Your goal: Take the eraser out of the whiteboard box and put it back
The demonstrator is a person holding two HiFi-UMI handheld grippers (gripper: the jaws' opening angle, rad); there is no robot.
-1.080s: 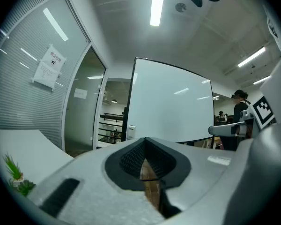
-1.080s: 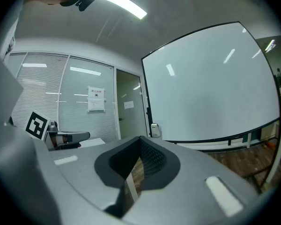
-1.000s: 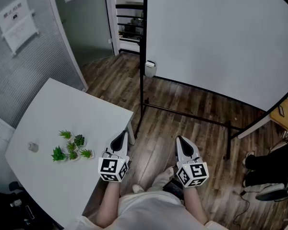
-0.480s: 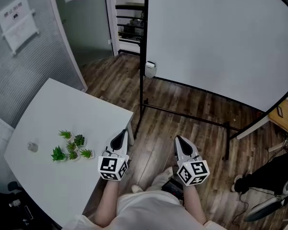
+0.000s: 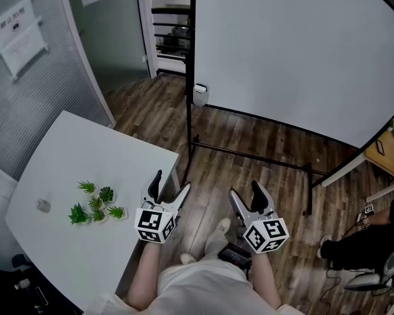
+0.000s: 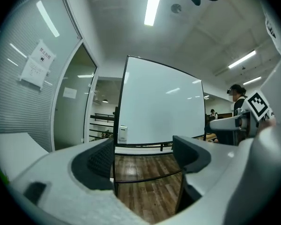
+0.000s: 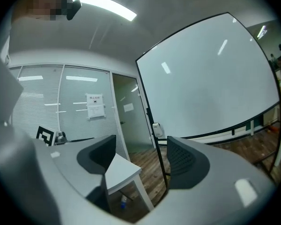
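Both grippers' jaws have just been opening and now stand wide apart, nothing between them. The left gripper point(image 5: 172, 183) is just off the right corner of the white table point(image 5: 59, 156); the right gripper point(image 5: 244, 191) is beside it over the wood floor point(image 5: 262, 146).

The whiteboard box point(image 5: 199, 94) hangs on the left post at the lower left corner of the whiteboard point(image 5: 295, 44), well apart from both grippers. The eraser can't be made out from here.

The black stand frame point(image 5: 249, 158) runs across between the grippers and the board. Small potted plants point(image 5: 96, 202) sit near the table's near edge, with a small grey object point(image 5: 43, 206) near its left edge. Another person's legs point(image 5: 364, 241) are at the right.

The paper notice point(image 5: 18, 35) on the ribbed wall has print too small to read.
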